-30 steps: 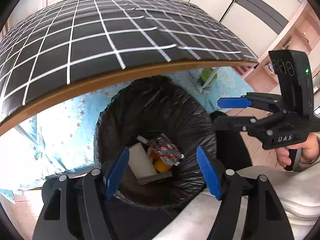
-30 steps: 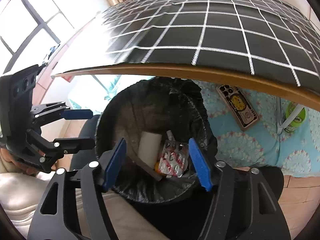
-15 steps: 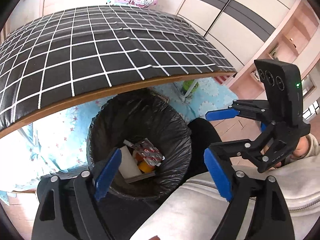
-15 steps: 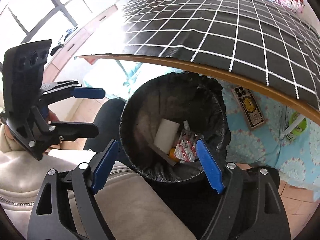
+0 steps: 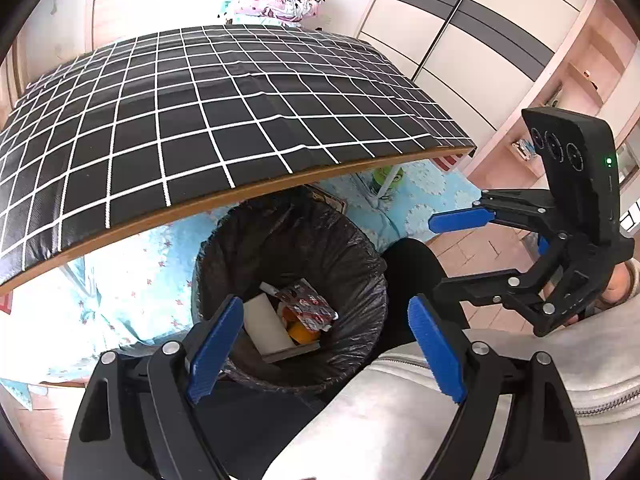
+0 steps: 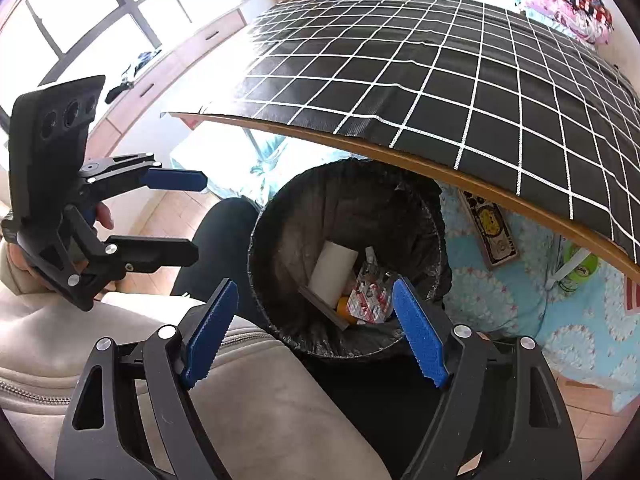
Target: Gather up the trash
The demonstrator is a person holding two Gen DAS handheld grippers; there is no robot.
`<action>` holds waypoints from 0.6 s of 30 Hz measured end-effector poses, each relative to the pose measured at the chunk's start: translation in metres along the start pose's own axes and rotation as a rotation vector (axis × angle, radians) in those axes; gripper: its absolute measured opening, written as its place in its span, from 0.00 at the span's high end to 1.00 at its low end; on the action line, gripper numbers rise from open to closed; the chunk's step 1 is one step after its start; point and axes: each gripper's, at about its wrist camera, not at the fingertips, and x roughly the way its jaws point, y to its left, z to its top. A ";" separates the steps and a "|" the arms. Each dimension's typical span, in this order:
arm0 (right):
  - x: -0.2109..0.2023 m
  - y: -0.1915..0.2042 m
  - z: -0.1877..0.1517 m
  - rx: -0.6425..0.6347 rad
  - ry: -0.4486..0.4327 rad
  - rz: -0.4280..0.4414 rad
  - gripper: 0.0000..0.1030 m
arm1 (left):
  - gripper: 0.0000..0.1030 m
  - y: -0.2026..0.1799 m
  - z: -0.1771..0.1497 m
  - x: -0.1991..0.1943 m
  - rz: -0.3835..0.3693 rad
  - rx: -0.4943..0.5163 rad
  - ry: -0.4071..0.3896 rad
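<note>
A bin lined with a black bag point(image 5: 248, 252) point(image 6: 304, 216) stands on the floor, half under the table edge. Inside lie a white paper roll point(image 5: 264, 320) point(image 6: 332, 272), a red-and-silver blister pack point(image 5: 308, 304) point(image 6: 370, 296) and an orange scrap point(image 5: 300, 330). My left gripper point(image 5: 324, 308) point(image 6: 200, 214) hovers above the bin, open, with nothing between its blue pads. My right gripper point(image 6: 316, 286) point(image 5: 436, 256) hangs beside it over the bin's near rim, also open and empty.
A table with a black, white-gridded cloth point(image 5: 200, 120) point(image 6: 480, 60) overhangs the bin's far side. On the blue floor mat point(image 6: 500, 300) lie a flat printed box point(image 6: 490, 232) and a green bottle point(image 6: 578, 268). The person's light jacket point(image 5: 400, 420) and dark trouser leg point(image 5: 412, 264) lie close below.
Both grippers have risen away from the bin, which now looks smaller and lower in both views. Both pairs of jaws have spread wider. The trash in the bin has not moved.
</note>
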 end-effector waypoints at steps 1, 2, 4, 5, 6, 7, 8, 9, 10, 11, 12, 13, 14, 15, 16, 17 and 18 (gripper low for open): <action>-0.001 0.001 0.000 -0.001 -0.002 0.002 0.23 | 0.21 0.001 0.000 0.000 0.006 -0.003 -0.001; 0.000 0.001 -0.001 -0.001 -0.002 0.004 0.23 | 0.21 0.001 0.000 0.000 0.006 -0.006 -0.001; 0.000 0.001 -0.001 -0.003 0.000 0.005 0.23 | 0.21 0.003 -0.001 0.001 0.010 -0.016 0.000; 0.001 0.001 -0.001 -0.003 0.002 0.006 0.23 | 0.21 0.003 -0.001 0.001 0.011 -0.016 0.001; 0.001 0.002 -0.001 -0.005 0.003 0.006 0.23 | 0.21 0.003 -0.001 0.001 0.012 -0.016 0.001; 0.000 0.002 -0.001 -0.006 0.002 0.008 0.23 | 0.21 0.002 -0.001 0.001 0.014 -0.014 0.000; 0.000 0.002 -0.001 -0.006 0.001 0.009 0.23 | 0.21 0.002 -0.001 0.001 0.017 -0.009 0.001; 0.000 0.002 -0.002 -0.006 0.001 0.009 0.23 | 0.21 0.001 -0.001 0.002 0.022 -0.005 0.002; 0.001 0.002 -0.001 -0.009 0.003 0.010 0.23 | 0.21 0.000 -0.001 0.002 0.022 -0.001 0.002; 0.001 0.002 -0.002 -0.012 0.006 0.008 0.23 | 0.21 -0.001 -0.001 0.002 0.020 0.002 0.001; 0.001 0.003 -0.002 -0.018 0.009 0.004 0.23 | 0.21 -0.001 -0.001 0.001 0.019 0.004 0.000; 0.001 0.004 -0.002 -0.022 0.009 0.003 0.23 | 0.21 -0.001 -0.001 0.001 0.018 0.003 -0.002; 0.001 0.004 -0.002 -0.024 0.009 0.003 0.23 | 0.21 -0.001 -0.002 0.001 0.014 0.002 -0.002; 0.001 0.005 -0.002 -0.024 0.009 0.004 0.23 | 0.21 -0.001 -0.002 0.002 0.014 0.002 0.002; 0.002 0.005 -0.002 -0.021 0.008 0.008 0.23 | 0.21 0.000 -0.002 0.003 0.016 0.001 0.004; 0.002 0.004 -0.002 -0.018 0.008 0.012 0.23 | 0.21 0.000 -0.003 0.003 0.017 -0.001 0.005; 0.002 0.005 -0.002 -0.019 0.008 0.013 0.23 | 0.21 0.000 -0.003 0.003 0.017 -0.003 0.005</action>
